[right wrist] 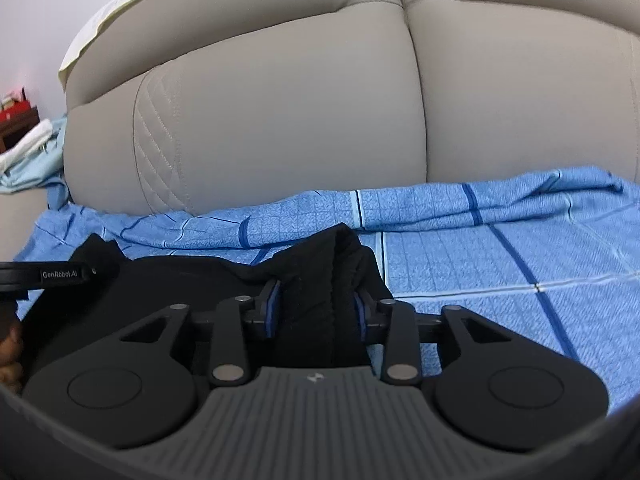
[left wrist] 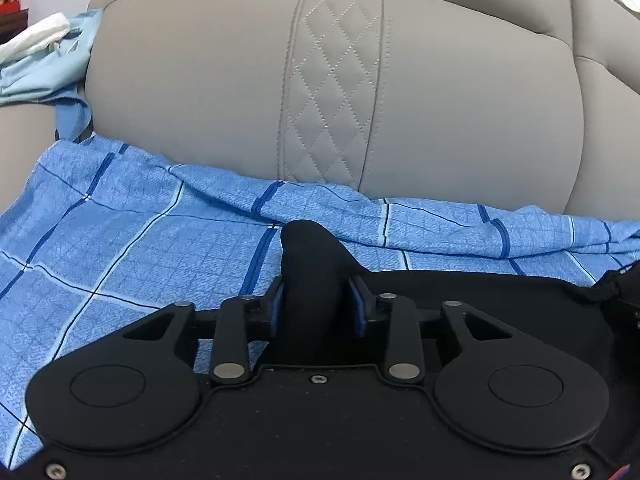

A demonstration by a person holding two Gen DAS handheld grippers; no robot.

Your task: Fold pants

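L gripper and R gripper are each clenched on a bunched edge of the black pants over the blue checked sheet w/ sofa back behind; bunches look thick, prob uneven, so cloth may slip or the fold skew.

sofa backrest: grey-beige leather, quilted diamond panel, far side | seat cover: blue checked sheet, rumpled against the backrest | far left: pale blue and white cloths heaped, dark wooden shelf with red items | wall: plain white, even light
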